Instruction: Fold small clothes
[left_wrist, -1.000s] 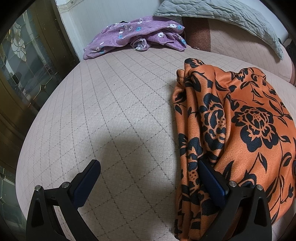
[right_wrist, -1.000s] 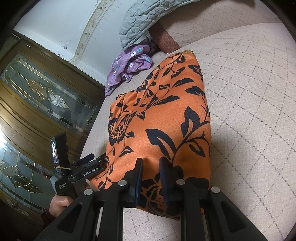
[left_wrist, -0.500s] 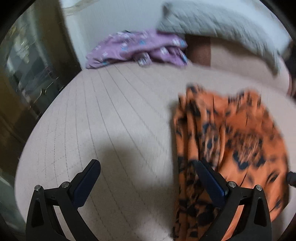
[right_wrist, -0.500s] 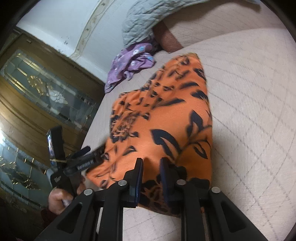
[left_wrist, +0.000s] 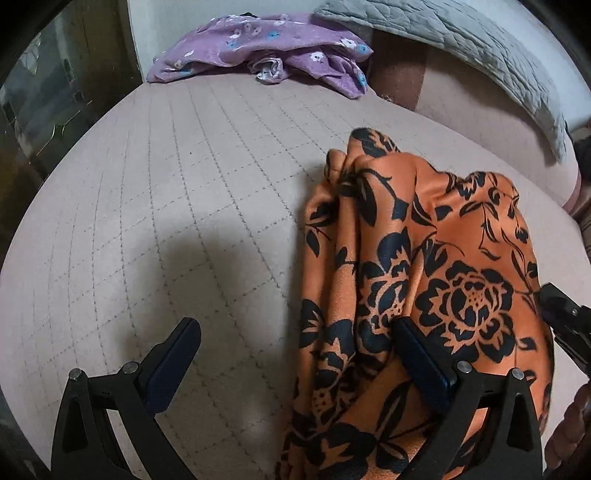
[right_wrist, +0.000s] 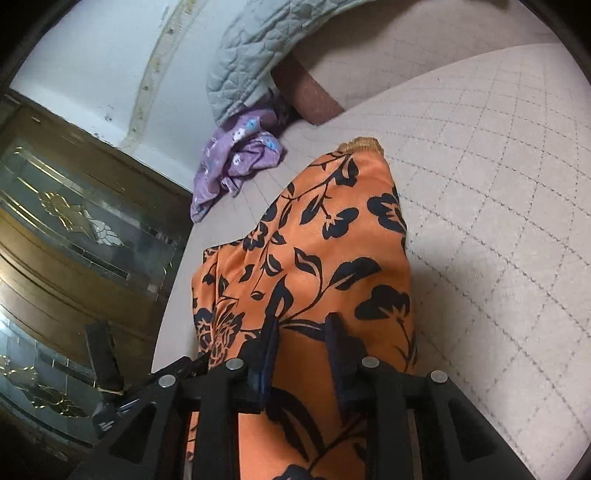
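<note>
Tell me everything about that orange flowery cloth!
The orange garment looks silky, printed with black roses, leaves and vines. It lies folded lengthwise on the pinkish quilted bed cover, bunched into wrinkles at its far end. The right hand-held gripper pinches its near edge. The left hand-held gripper is open, one finger over the cloth. A purple flowered garment lies apart from it.

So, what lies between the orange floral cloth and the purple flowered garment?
Only bare quilted beige bed cover between orange cloth and purple garment, in the left wrist view.
</note>
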